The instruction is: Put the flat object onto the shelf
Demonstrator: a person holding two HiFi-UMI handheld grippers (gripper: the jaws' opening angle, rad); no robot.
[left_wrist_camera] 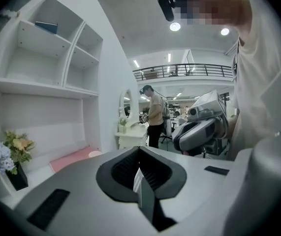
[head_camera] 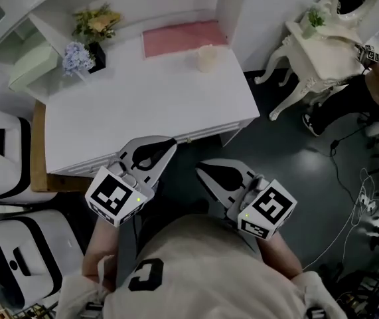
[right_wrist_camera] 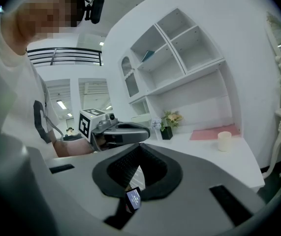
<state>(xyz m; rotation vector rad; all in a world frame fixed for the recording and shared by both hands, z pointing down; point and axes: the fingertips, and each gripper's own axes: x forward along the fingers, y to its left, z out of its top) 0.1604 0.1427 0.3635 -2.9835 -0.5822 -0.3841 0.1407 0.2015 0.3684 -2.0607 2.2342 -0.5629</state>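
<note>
A flat pink object [head_camera: 184, 37] lies at the back of the white desk [head_camera: 143, 105], also seen in the left gripper view [left_wrist_camera: 74, 157] and the right gripper view [right_wrist_camera: 214, 132]. The white shelf unit [left_wrist_camera: 42, 85] [right_wrist_camera: 179, 77] rises above the desk, and a thin blue object [left_wrist_camera: 46, 27] lies in an upper compartment. My left gripper [head_camera: 166, 145] [left_wrist_camera: 139, 154] hangs at the desk's front edge, shut on nothing. My right gripper [head_camera: 206, 171] [right_wrist_camera: 140, 154] is beside it over the dark floor, jaws together and empty. Both are well short of the pink object.
A cream candle [head_camera: 207, 57] stands next to the pink object. Yellow flowers [head_camera: 96, 24] and blue flowers [head_camera: 76, 57] are at the desk's back left. A white vanity table [head_camera: 315, 45] and a person stand at right, white machines [head_camera: 3, 151] at left, cables [head_camera: 365, 198] on the floor.
</note>
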